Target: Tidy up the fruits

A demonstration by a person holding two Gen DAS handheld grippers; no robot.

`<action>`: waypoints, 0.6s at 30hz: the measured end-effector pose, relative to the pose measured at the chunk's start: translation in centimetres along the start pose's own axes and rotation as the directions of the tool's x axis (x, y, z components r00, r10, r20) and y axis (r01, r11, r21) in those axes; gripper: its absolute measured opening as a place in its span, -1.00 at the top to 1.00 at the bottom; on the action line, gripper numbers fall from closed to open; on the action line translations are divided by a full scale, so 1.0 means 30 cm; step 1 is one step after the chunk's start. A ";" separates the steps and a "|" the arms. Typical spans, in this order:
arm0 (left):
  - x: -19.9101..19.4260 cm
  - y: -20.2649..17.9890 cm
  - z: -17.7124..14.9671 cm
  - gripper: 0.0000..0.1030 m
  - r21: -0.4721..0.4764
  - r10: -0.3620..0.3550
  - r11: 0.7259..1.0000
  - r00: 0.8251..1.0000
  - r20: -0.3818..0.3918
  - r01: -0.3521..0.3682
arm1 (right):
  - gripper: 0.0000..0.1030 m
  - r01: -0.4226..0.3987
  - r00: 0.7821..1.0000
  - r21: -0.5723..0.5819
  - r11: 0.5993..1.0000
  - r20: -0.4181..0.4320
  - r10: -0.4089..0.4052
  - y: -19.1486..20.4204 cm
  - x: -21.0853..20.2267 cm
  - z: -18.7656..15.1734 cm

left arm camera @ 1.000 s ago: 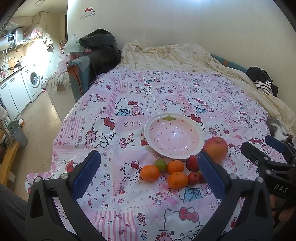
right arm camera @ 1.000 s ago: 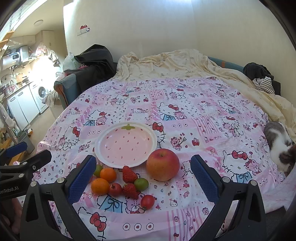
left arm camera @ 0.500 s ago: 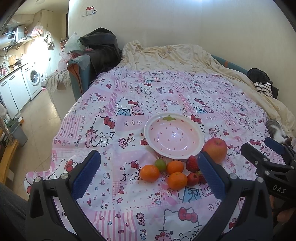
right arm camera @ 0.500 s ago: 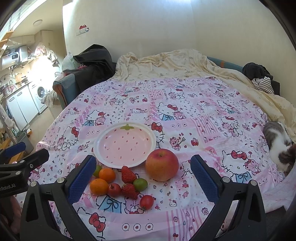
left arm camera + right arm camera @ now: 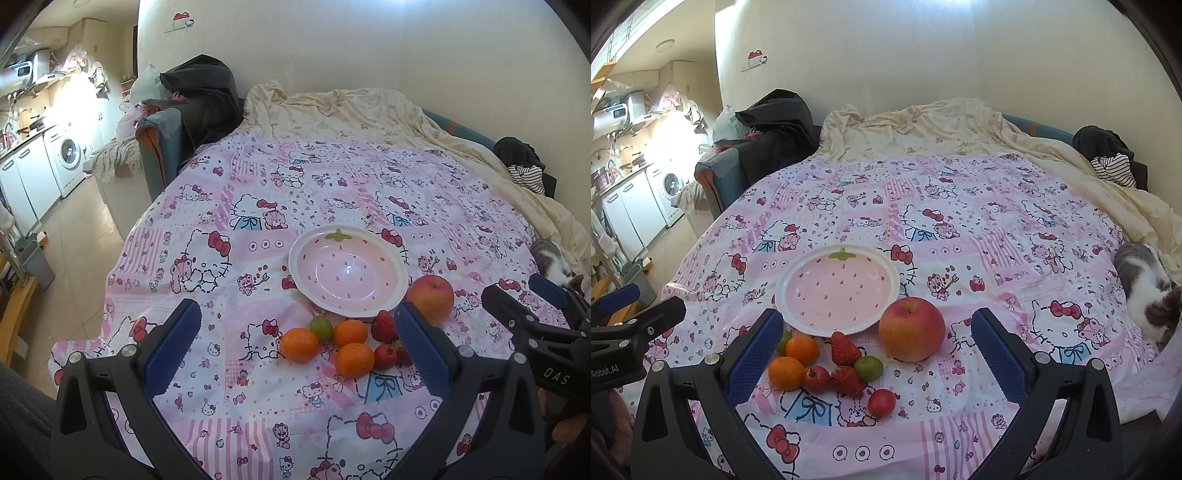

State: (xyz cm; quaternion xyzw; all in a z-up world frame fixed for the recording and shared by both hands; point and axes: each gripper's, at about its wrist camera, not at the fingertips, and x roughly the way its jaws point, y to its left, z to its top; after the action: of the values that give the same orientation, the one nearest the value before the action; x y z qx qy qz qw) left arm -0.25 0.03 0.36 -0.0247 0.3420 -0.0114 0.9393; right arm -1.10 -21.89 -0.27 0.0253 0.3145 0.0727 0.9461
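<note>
A pink strawberry-pattern plate [image 5: 397, 275] [image 5: 792, 310] lies empty on the Hello Kitty cloth. In front of it lie a red apple [image 5: 430, 298] [image 5: 911, 329], three oranges [image 5: 299, 345] [image 5: 786, 373], two green limes [image 5: 320, 328] [image 5: 868, 367], strawberries [image 5: 384, 325] [image 5: 845, 348] and small tomatoes [image 5: 882, 403]. My left gripper [image 5: 295, 354] is open and empty, hovering before the oranges. My right gripper [image 5: 873, 354] is open and empty, hovering before the strawberries and apple. Each gripper also shows in the other's view.
The cloth [image 5: 332, 184] covers a large round surface. A cat [image 5: 1145, 288] lies at the right edge. A cream blanket [image 5: 942, 129] and dark clothes [image 5: 1108, 147] lie behind. Kitchen units and a washing machine [image 5: 66, 155] stand at far left.
Both grippers have shifted only slightly; the view drifts a little. The fruit and plate have not moved.
</note>
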 end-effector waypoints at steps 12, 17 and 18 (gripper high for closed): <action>0.000 0.001 0.002 -1.00 -0.006 0.002 1.000 1.000 -0.005 -0.002 | -1.00 0.002 1.000 0.001 1.000 0.000 -0.002 0.002 0.001 0.000; -0.003 0.006 0.004 -1.00 -0.008 0.002 1.000 1.000 0.000 -0.002 | -1.00 0.003 1.000 -0.001 1.000 -0.001 -0.003 0.003 0.002 0.001; -0.003 0.007 0.003 -1.00 -0.007 0.003 1.000 1.000 -0.001 -0.003 | -1.00 0.002 1.000 0.000 1.000 -0.001 -0.002 0.003 0.002 0.001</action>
State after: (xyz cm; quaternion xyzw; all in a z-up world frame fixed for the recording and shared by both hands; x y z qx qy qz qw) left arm -0.26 0.23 0.47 -0.0277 0.3423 -0.0088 0.9391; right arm -1.05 -21.81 -0.28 0.0252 0.3148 0.0719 0.9461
